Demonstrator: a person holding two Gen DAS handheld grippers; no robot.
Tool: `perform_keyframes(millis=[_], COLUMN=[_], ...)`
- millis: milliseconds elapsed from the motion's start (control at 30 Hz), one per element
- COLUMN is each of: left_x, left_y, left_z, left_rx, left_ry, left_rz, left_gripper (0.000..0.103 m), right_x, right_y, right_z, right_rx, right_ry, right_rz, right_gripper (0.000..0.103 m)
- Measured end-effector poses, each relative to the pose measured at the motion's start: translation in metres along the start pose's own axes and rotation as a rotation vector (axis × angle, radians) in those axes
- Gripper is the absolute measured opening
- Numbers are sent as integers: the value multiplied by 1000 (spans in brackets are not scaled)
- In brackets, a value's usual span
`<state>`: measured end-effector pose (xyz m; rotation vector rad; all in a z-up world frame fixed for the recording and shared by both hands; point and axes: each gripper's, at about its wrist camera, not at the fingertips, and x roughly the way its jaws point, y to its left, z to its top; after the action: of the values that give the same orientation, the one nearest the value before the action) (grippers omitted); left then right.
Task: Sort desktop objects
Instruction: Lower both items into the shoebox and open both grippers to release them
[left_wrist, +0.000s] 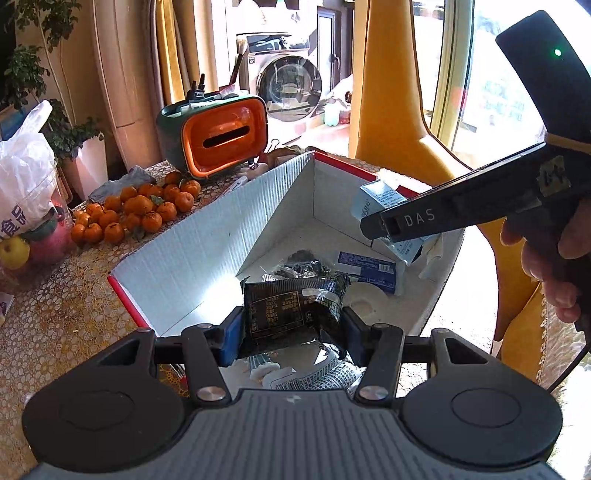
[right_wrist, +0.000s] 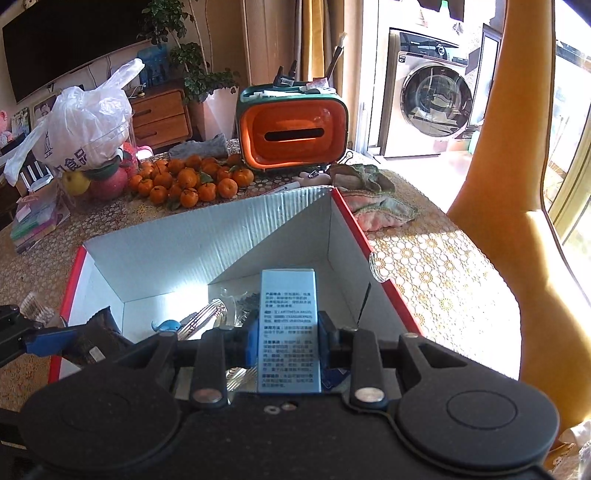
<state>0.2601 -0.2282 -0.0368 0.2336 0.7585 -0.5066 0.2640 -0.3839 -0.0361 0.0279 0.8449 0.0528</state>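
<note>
A white cardboard box (left_wrist: 207, 236) with red edges lies open on the table. My left gripper (left_wrist: 291, 326) is shut on a dark snack packet (left_wrist: 291, 306) held over the box's near end. My right gripper (right_wrist: 288, 338) is shut on a small light-blue carton (right_wrist: 288, 325) with printed text, held above the box (right_wrist: 184, 251). In the left wrist view the right gripper (left_wrist: 384, 227) reaches in from the right with the carton (left_wrist: 380, 195). In the right wrist view the left gripper (right_wrist: 48, 341) shows at the left edge with the packet (right_wrist: 98, 338). Wrappers and a blue packet (left_wrist: 365, 267) lie inside.
A pile of tangerines (right_wrist: 188, 179), an orange-and-green tissue holder (right_wrist: 291, 129), a white plastic bag (right_wrist: 85, 129) over fruit, and a crumpled cloth (right_wrist: 373, 199) sit on the lace tablecloth (right_wrist: 424, 266). A yellow chair (right_wrist: 517, 184) stands at the right. A hand (left_wrist: 546, 266) holds the right gripper.
</note>
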Motion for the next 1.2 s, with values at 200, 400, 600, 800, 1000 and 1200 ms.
perform_keyframes(millis=[200, 400, 600, 800, 1000, 1200], left_x=[23, 38, 45, 52, 67, 79], left_y=[1, -1, -1, 9, 11, 17], left_z=[4, 4, 4, 11, 16, 17], left_rx=[5, 12, -3, -41, -36, -62], left_ry=[64, 117, 156, 175, 197, 211], left_rz=[-20, -31, -62, -37, -17, -18], left_gripper=[54, 54, 54, 54, 54, 54], right_x=[17, 33, 51, 62, 70, 79], right_y=[-6, -9, -6, -4, -2, -3], right_z=[-1, -2, -4, -6, -3, 2], right_rx=[10, 13, -2, -5, 0, 11], right_ry=[28, 65, 102, 126, 138, 155], right_rz=[-11, -22, -43, -57, -70, -76], right_gripper=[29, 29, 29, 29, 29, 29])
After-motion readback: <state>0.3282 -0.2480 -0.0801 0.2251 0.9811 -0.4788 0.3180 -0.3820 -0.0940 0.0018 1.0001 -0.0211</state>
